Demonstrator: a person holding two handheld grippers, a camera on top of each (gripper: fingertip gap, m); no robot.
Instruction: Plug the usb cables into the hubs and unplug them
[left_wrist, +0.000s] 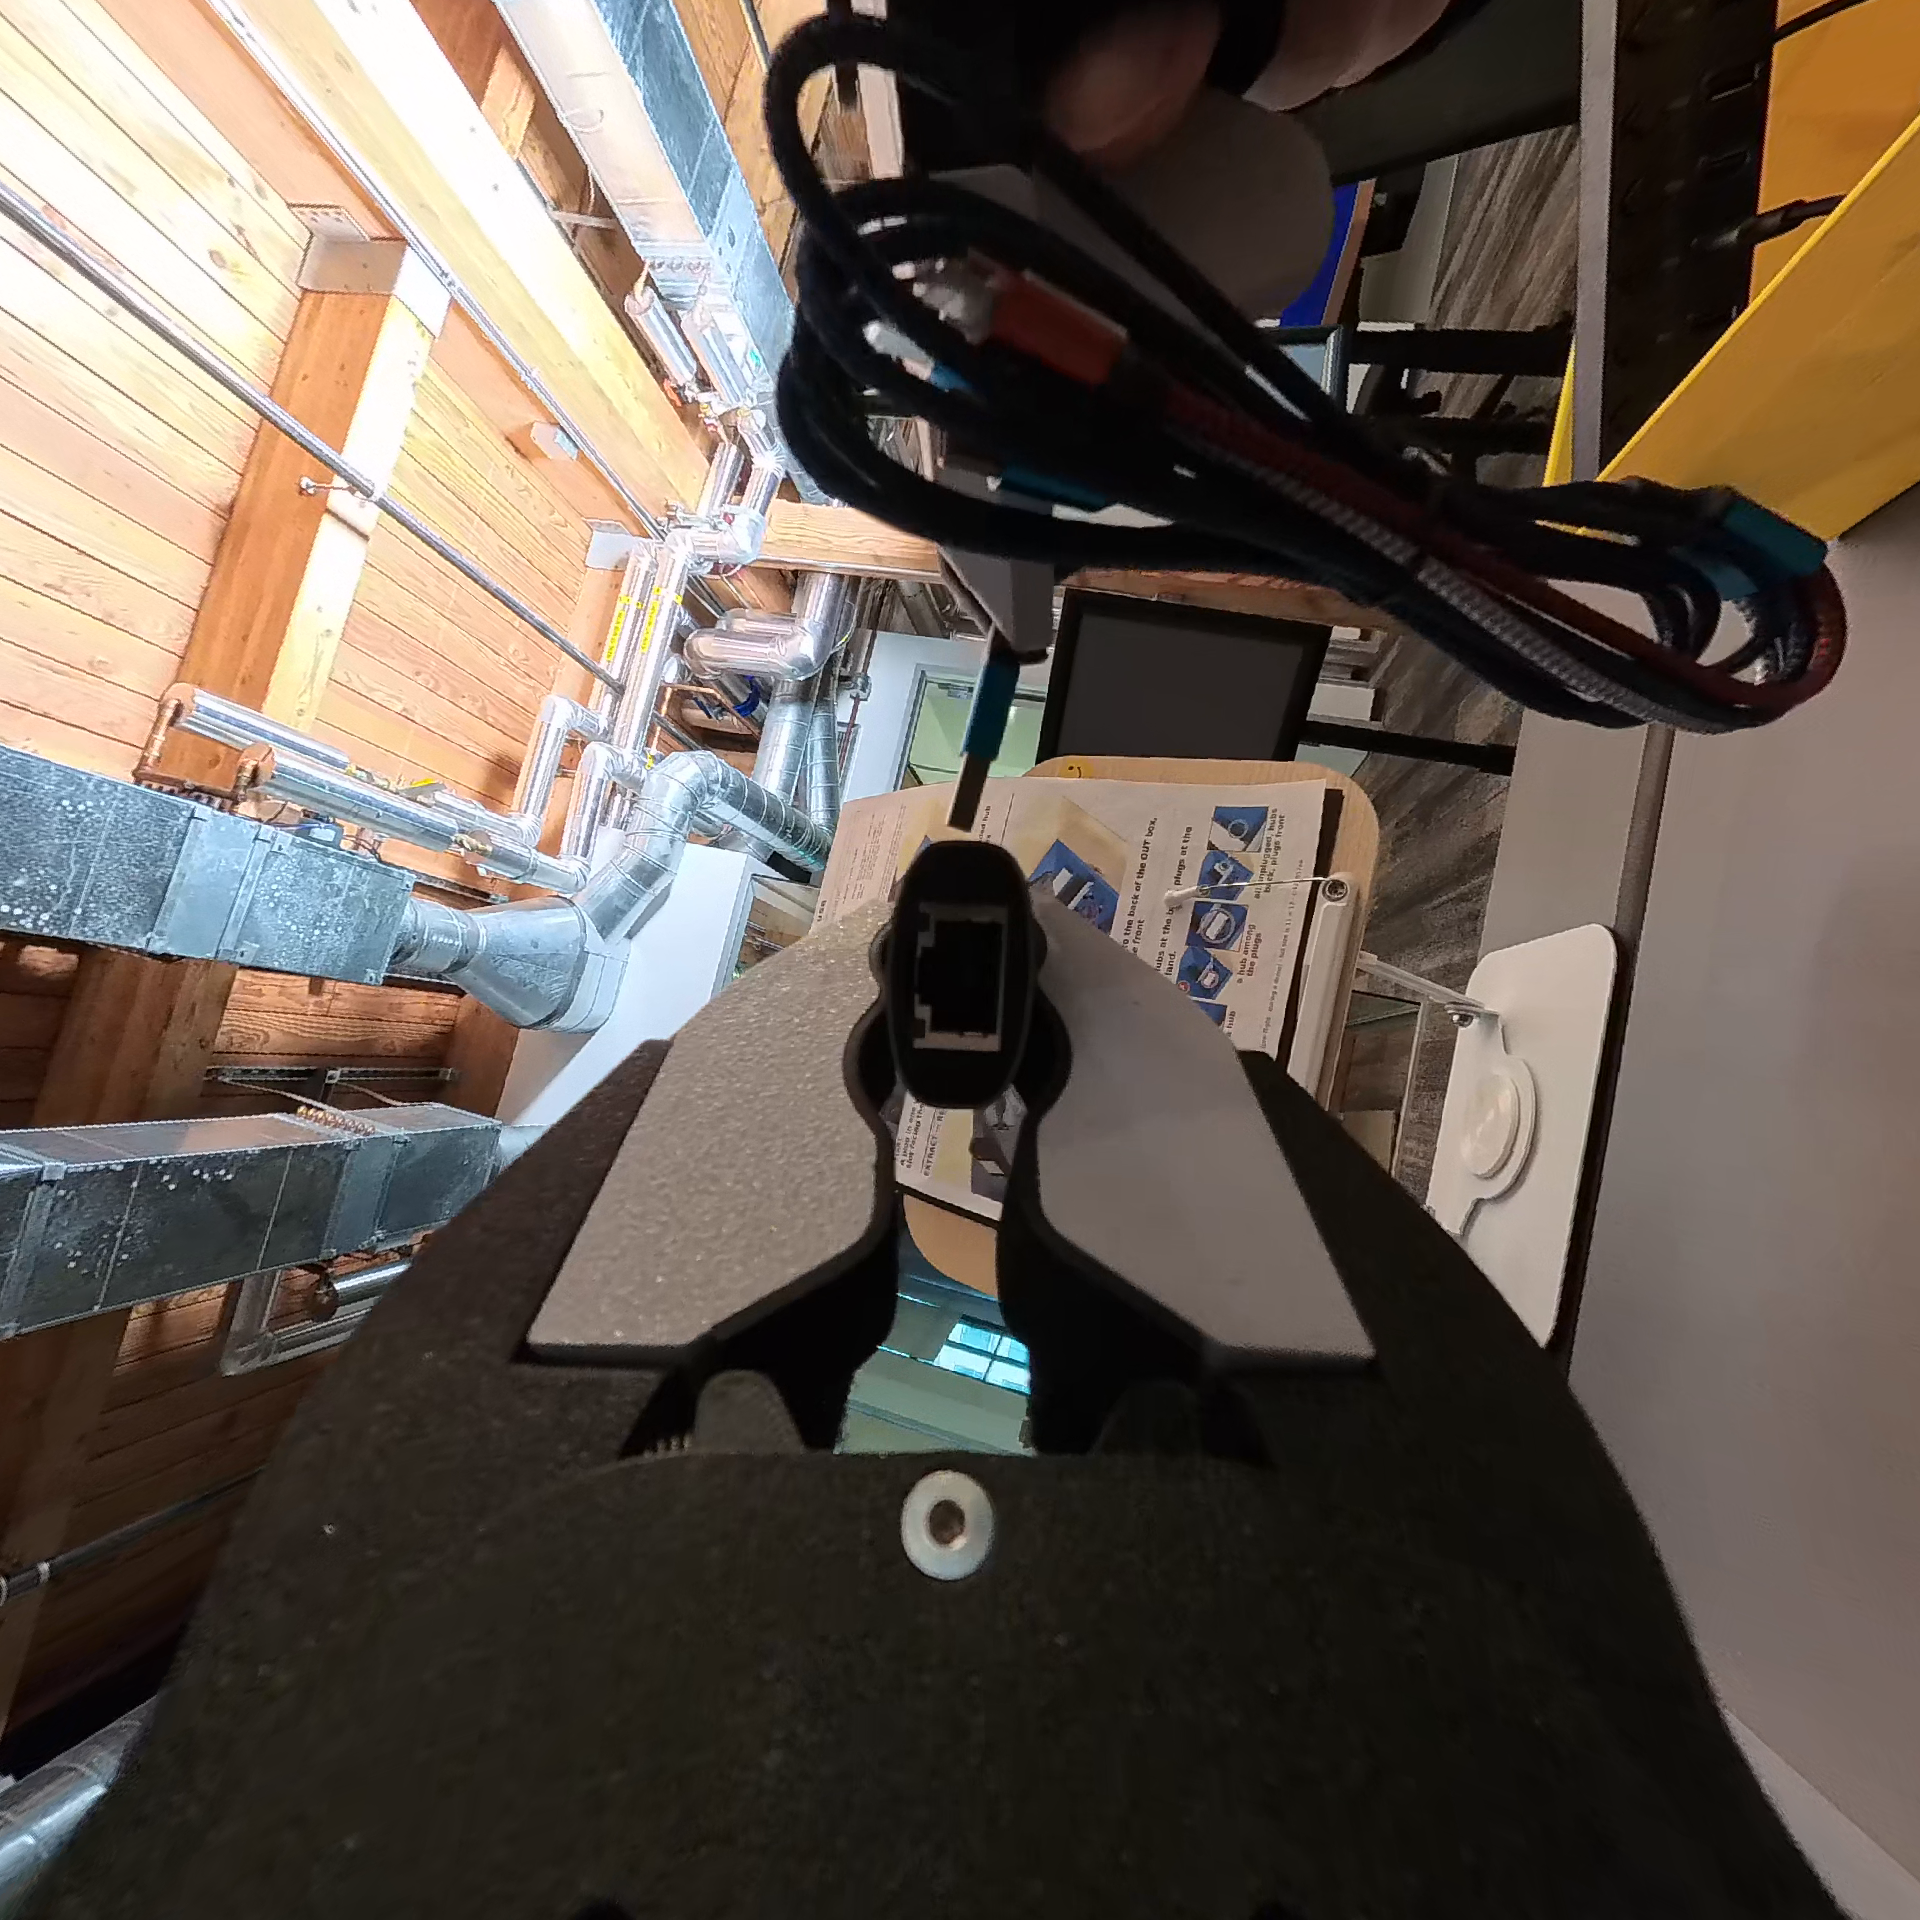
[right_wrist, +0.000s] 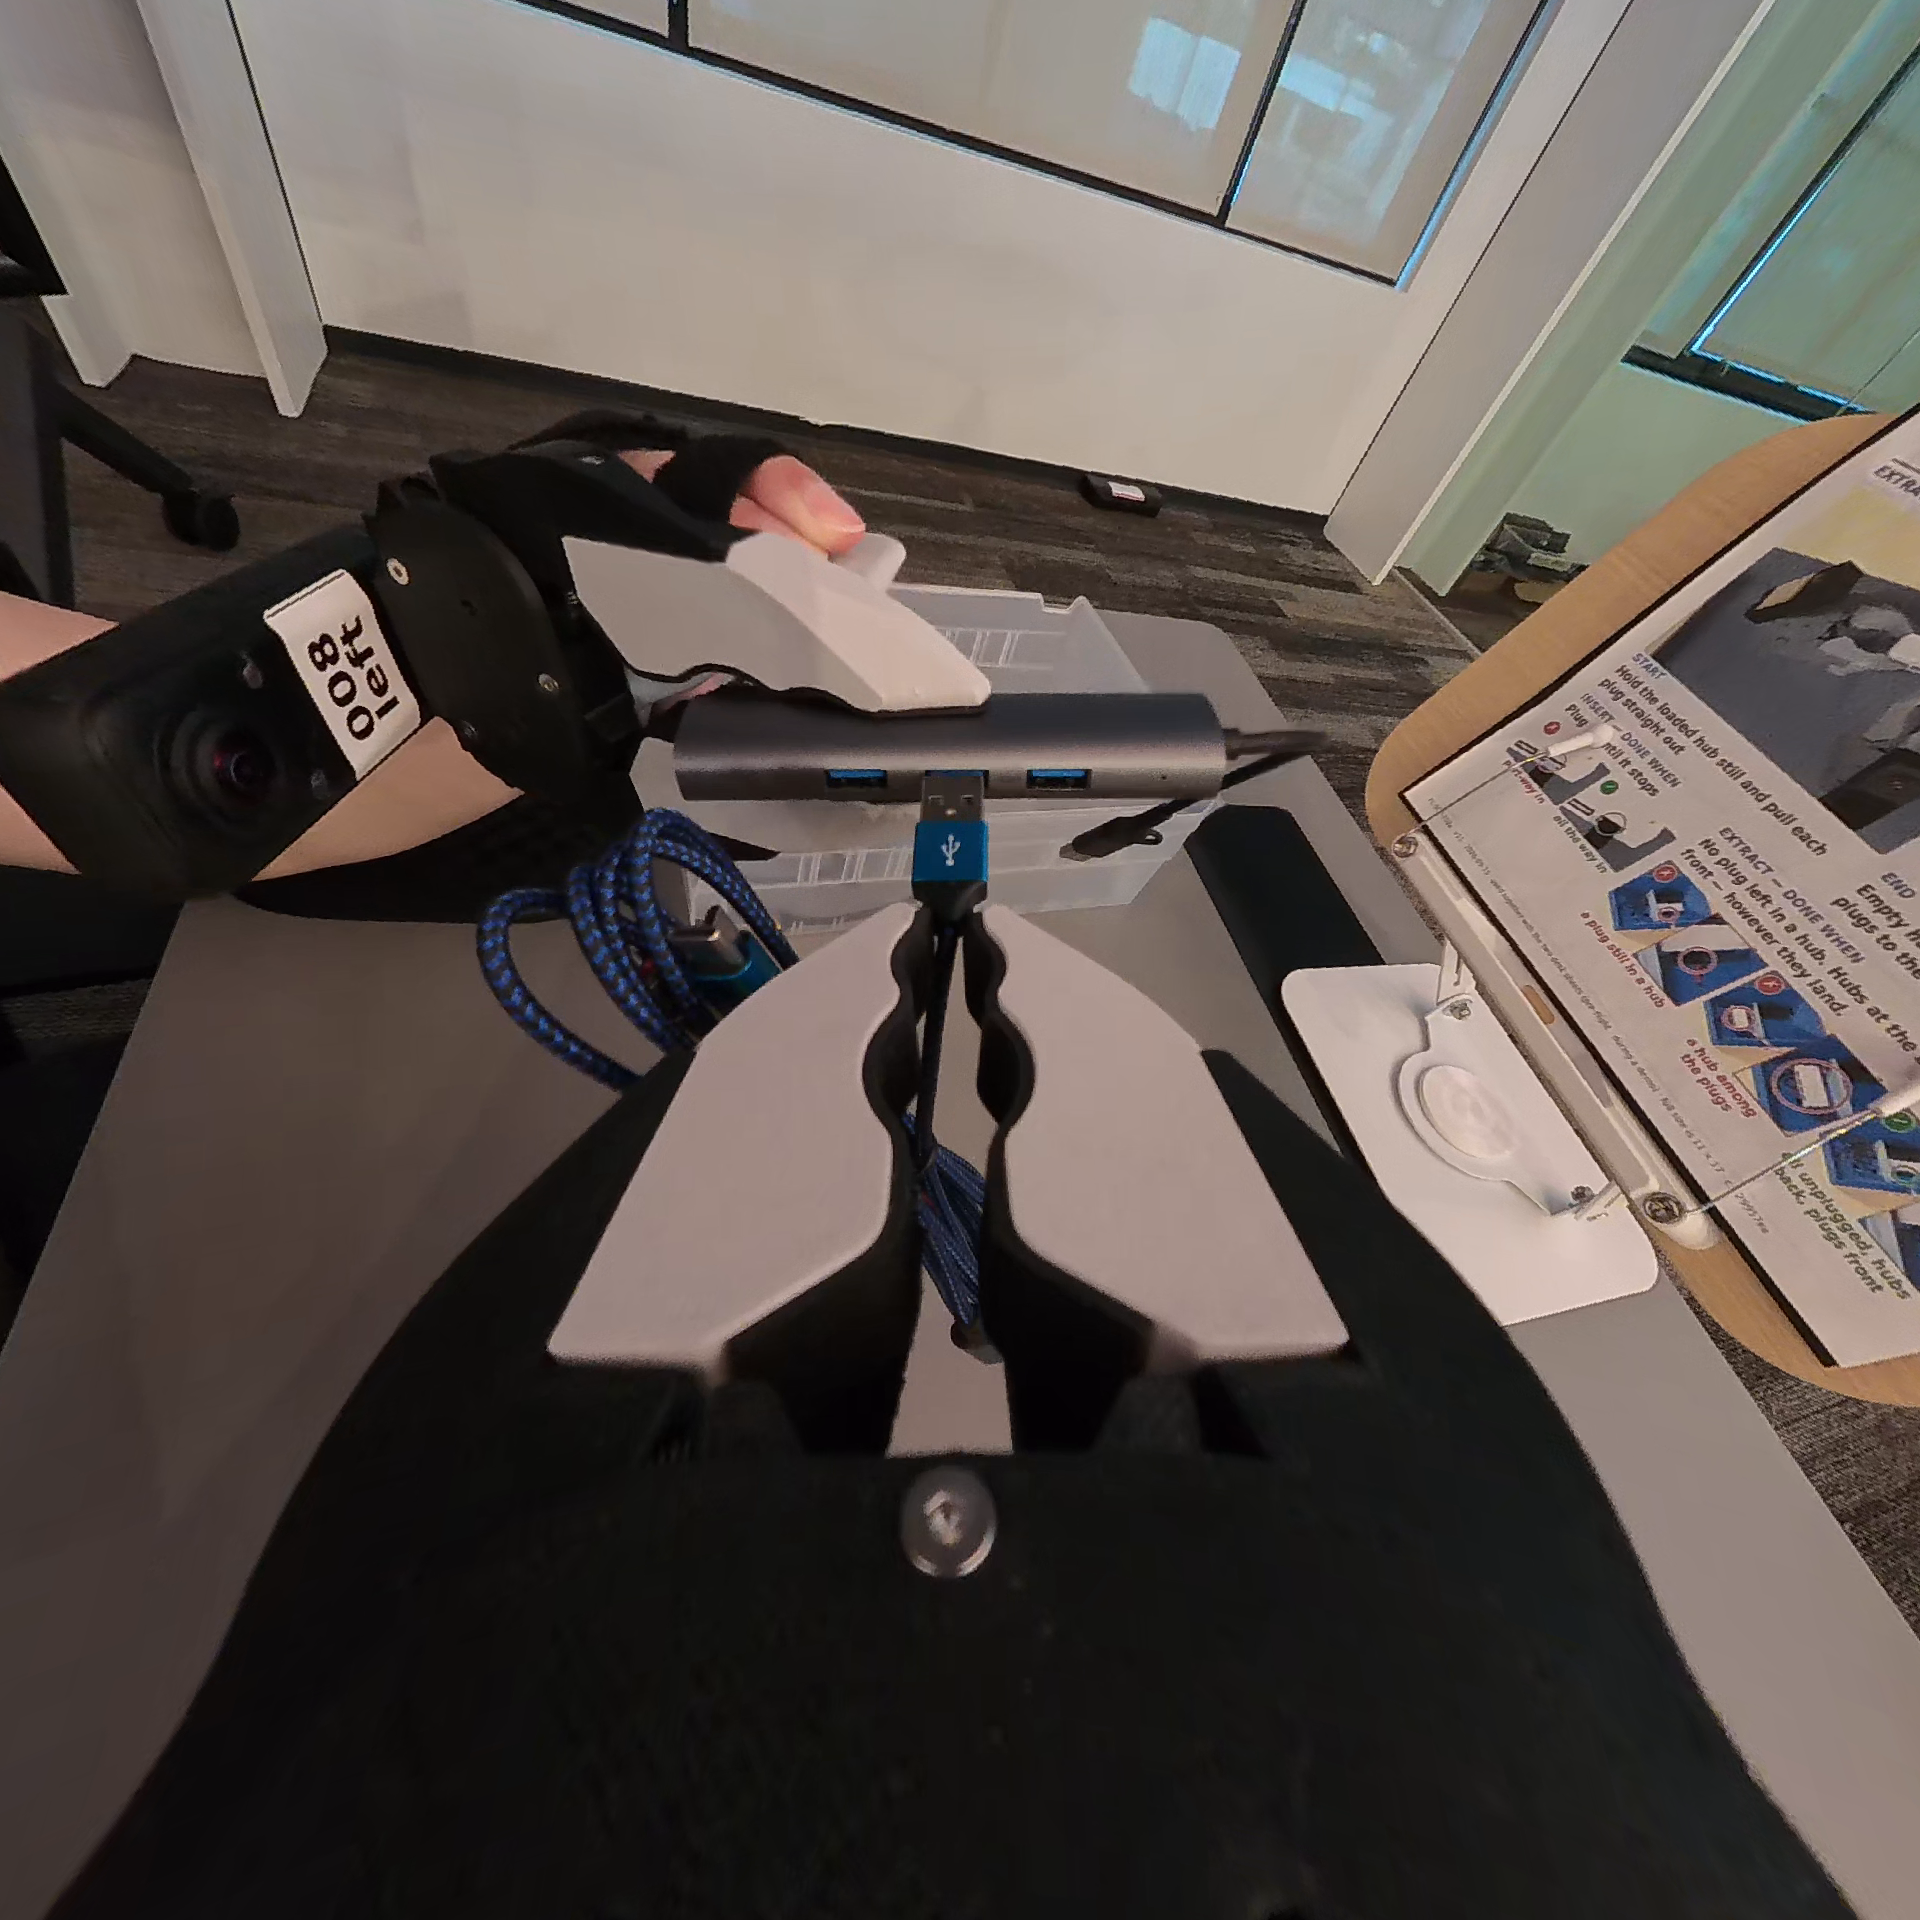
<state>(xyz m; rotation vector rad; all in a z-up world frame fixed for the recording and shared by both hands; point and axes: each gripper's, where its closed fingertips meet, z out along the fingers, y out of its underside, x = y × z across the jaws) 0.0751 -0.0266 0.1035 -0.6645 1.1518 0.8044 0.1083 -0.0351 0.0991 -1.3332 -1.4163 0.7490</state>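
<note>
My left gripper (left_wrist: 961, 925) is shut on a grey USB hub (left_wrist: 958, 987), seen end-on between its fingers. In the right wrist view the left gripper (right_wrist: 925, 691) clamps the hub (right_wrist: 1091, 743) from the left and holds it level above a clear box. My right gripper (right_wrist: 940, 925) is shut on a blue USB plug (right_wrist: 948, 852), whose cable runs back between the fingers. The plug's metal tip is at the mouth of the hub's middle port, mostly outside it. The ports on either side are empty. The plug (left_wrist: 987, 707) also shows beyond the hub.
A clear plastic box (right_wrist: 935, 873) sits on the grey table (right_wrist: 312, 1143) under the hub. Coiled blue braided cables (right_wrist: 582, 935) lie at its left. A bundle of dark cables (left_wrist: 1351, 499) hangs by the right hand. An instruction sheet (right_wrist: 1714, 883) on a white stand (right_wrist: 1455, 1143) is at the right. One gripper's finger ends stand about 4 cm off the other's.
</note>
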